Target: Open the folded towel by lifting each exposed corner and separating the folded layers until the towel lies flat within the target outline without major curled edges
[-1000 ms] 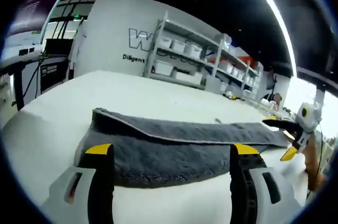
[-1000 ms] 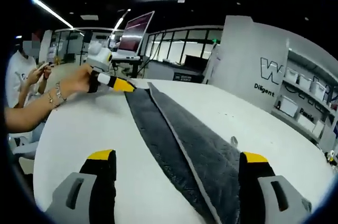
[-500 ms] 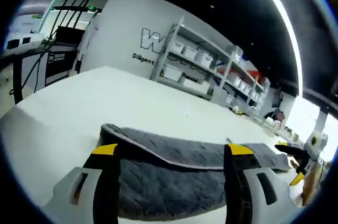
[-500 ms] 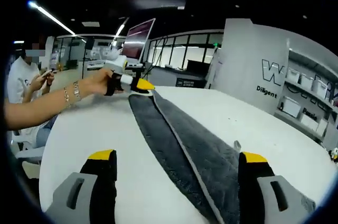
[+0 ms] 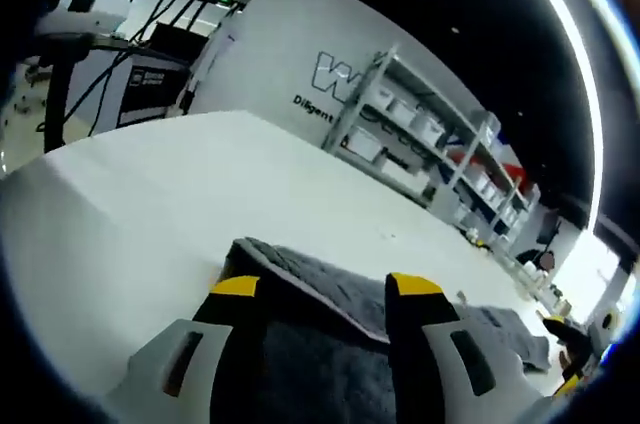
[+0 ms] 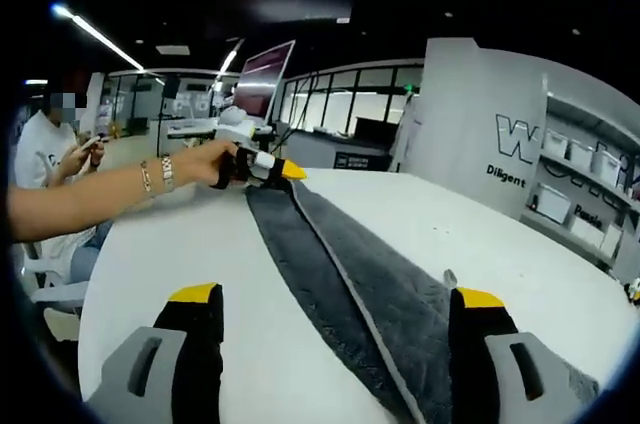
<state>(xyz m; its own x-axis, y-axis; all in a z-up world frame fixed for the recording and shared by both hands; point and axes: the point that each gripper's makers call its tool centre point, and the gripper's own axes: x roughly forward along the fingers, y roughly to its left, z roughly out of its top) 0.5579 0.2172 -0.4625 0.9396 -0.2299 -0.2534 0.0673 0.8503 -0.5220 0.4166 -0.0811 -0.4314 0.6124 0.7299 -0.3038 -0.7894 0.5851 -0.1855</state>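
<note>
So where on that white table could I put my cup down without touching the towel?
The table is bare along both long sides of the grey towel. It is crowded at the towel's far end, where the left gripper sits.

From my remote station, the left gripper [image 5: 325, 289] covers the towel's [image 5: 330, 369] near edge, whether its jaws pinch cloth is unclear, and the wall lettering [image 6: 520, 139] is cut off by shelving.

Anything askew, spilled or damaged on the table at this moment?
Nothing stands out. The grey towel lies as a long folded strip on the white table, with the left gripper at its far end.
</note>
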